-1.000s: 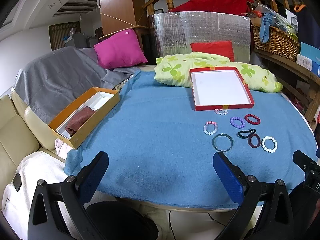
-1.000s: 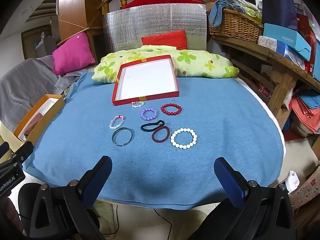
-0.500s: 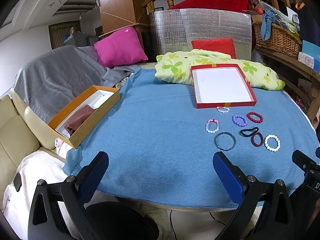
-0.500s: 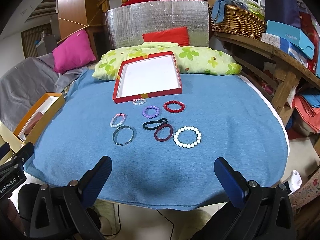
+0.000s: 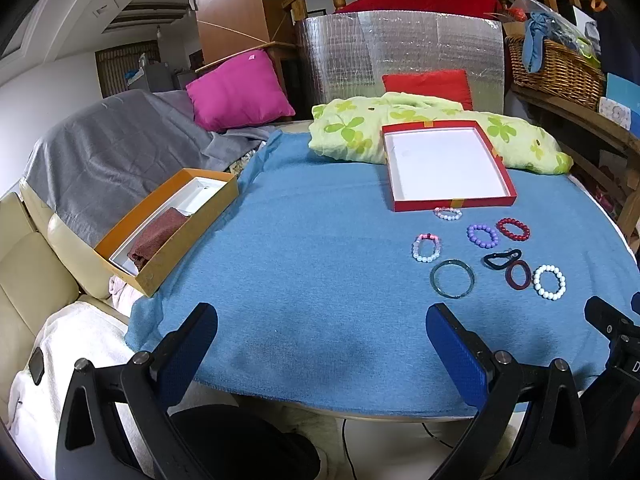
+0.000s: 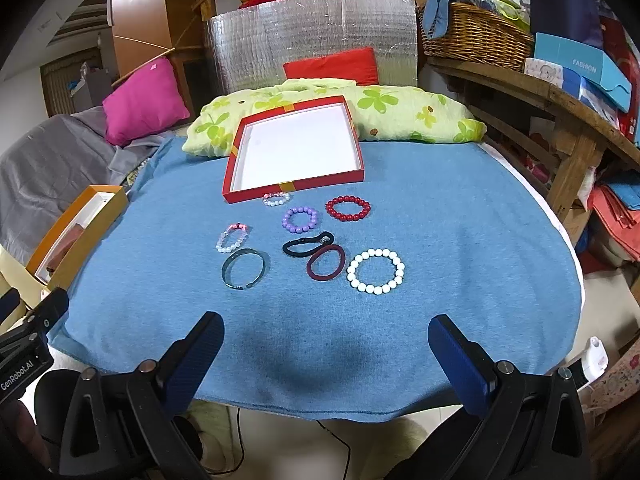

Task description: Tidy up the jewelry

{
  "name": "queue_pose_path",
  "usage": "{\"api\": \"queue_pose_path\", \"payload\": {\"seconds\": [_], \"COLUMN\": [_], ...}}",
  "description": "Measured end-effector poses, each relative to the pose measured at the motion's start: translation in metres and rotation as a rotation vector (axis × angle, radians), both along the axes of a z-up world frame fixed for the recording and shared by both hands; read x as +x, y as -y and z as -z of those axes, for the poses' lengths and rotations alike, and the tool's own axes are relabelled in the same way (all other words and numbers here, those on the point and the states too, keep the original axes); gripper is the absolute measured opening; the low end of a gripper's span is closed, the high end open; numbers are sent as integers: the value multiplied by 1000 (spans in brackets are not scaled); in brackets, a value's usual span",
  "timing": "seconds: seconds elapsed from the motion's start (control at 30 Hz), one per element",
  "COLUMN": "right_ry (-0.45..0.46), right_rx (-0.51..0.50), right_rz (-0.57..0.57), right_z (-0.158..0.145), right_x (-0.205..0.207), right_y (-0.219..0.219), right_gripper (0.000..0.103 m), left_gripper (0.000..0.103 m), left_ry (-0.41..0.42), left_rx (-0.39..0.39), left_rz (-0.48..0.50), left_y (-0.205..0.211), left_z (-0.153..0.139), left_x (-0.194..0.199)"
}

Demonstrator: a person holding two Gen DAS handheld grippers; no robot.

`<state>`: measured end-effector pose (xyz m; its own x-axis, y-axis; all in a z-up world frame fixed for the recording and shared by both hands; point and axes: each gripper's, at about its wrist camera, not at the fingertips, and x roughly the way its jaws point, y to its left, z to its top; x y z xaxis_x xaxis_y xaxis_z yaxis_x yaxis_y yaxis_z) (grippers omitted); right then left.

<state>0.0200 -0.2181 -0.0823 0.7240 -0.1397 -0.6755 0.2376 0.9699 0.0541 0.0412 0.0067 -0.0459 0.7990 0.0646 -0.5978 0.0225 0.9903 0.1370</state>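
Hiding the table's near edge, the left gripper (image 5: 320,344) and right gripper (image 6: 326,344) both hover wide apart, holding nothing. The bracelets (image 6: 304,240) lie loose on the blue cloth (image 6: 460,240) just before the red tray (image 6: 294,186). An orange box (image 5: 192,232) overhangs the table's left side, its contents partly unclear.
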Motion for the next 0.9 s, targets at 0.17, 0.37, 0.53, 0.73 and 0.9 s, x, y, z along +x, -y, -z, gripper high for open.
{"api": "queue_pose_path", "payload": {"seconds": [0.17, 0.37, 0.53, 0.73, 0.9], "right_ry": [3, 10, -8, -77, -120], "right_rx": [13, 30, 67, 71, 164], "right_rz": [-5, -5, -12, 58, 60], "right_z": [2, 8, 22, 55, 66], "right_x": [7, 15, 19, 28, 60], "right_y": [2, 10, 37, 93, 122], "right_gripper": [103, 103, 103, 97, 76], "left_gripper": [103, 103, 103, 103, 103], "left_ry": [-7, -26, -111, -225, -263], "left_rx": [6, 19, -39, -95, -112], "left_rz": [-7, -5, 47, 82, 101], "left_y": [2, 7, 11, 18, 29], "left_z": [2, 10, 31, 70, 82], "left_x": [5, 17, 39, 71, 96]}}
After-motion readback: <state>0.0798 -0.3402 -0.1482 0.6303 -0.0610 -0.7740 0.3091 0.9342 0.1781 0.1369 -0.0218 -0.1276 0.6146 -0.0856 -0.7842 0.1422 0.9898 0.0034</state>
